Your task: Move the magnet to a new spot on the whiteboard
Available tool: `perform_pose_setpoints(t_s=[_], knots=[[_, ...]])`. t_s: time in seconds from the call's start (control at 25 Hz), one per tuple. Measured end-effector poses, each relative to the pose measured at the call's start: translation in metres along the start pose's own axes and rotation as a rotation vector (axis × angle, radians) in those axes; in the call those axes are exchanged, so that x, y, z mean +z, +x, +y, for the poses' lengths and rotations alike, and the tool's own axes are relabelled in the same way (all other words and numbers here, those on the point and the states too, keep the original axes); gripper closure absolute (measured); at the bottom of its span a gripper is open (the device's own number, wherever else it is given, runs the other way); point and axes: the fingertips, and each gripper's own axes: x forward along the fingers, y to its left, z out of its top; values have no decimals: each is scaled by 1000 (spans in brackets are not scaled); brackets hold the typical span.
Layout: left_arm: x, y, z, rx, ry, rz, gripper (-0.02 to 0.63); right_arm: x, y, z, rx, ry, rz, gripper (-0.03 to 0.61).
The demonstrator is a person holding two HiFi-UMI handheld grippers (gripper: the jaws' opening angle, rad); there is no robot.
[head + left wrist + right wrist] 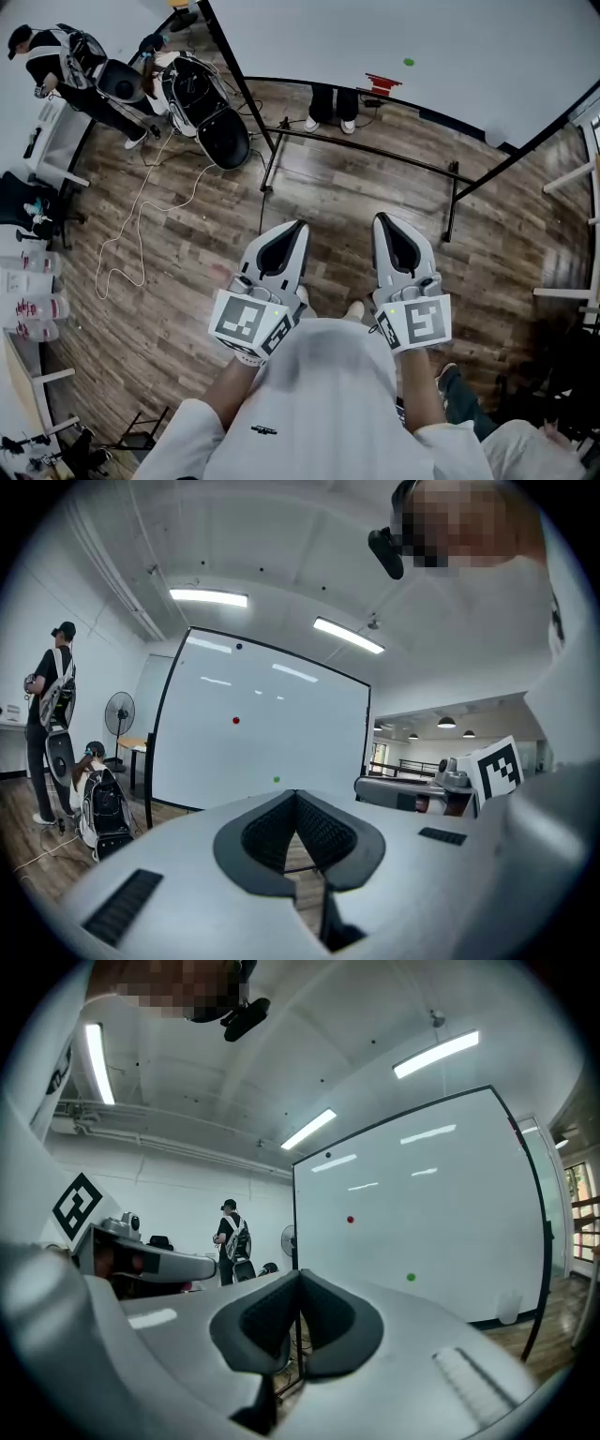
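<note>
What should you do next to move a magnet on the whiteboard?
Probably walk closer to the whiteboard first. The left gripper and right gripper both have their jaws shut with nothing in them, and the board stands well ahead of them across the floor. The red magnet and green magnet sit on it untouched, too far off to grab from here.
</note>
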Motion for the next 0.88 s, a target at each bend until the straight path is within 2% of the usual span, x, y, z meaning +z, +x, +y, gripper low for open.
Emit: perform_pose_setpoints(t_s=[0.28,0.6,0.76,0.88], knots=[[2,-7,16,-19,-10,-5,607,-3,7,4,-49,-7,16,569],[3,-24,81,-31,-26,-9,607,-13,44,37,-68,-6,33,568],[5,-24,110,-46,-24,-13,607,-17,62,51,-65,36,32,569],[9,-19,124,-60,-40,-15,607,-16,73,57,-76,-4,49,568]])
